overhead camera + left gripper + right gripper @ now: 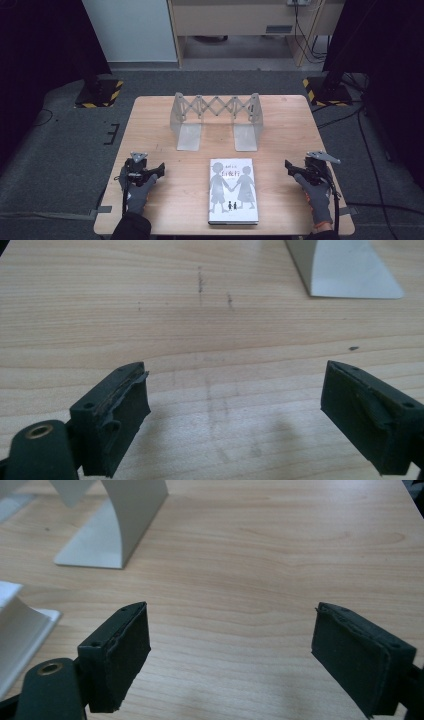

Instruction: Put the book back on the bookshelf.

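Observation:
A book (233, 190) with a white cover and two grey child figures lies flat near the table's front edge, in the middle. My left gripper (157, 171) rests low over the wood to the book's left, jaws wide open and empty, pointing toward the table's middle. My right gripper (292, 170) is to the book's right, also open and empty. In the left gripper view the left gripper (235, 375) has only bare wood between its jaws. In the right gripper view the right gripper (231, 611) spans bare wood, and a corner of the book (17, 625) shows at the left.
A grey metal extendable book stand (216, 119) with a scissor lattice stands at the back middle of the wooden table (280, 135). One flat foot of the book stand (350, 275) lies ahead of the left gripper, another foot of the book stand (100, 545) ahead of the right.

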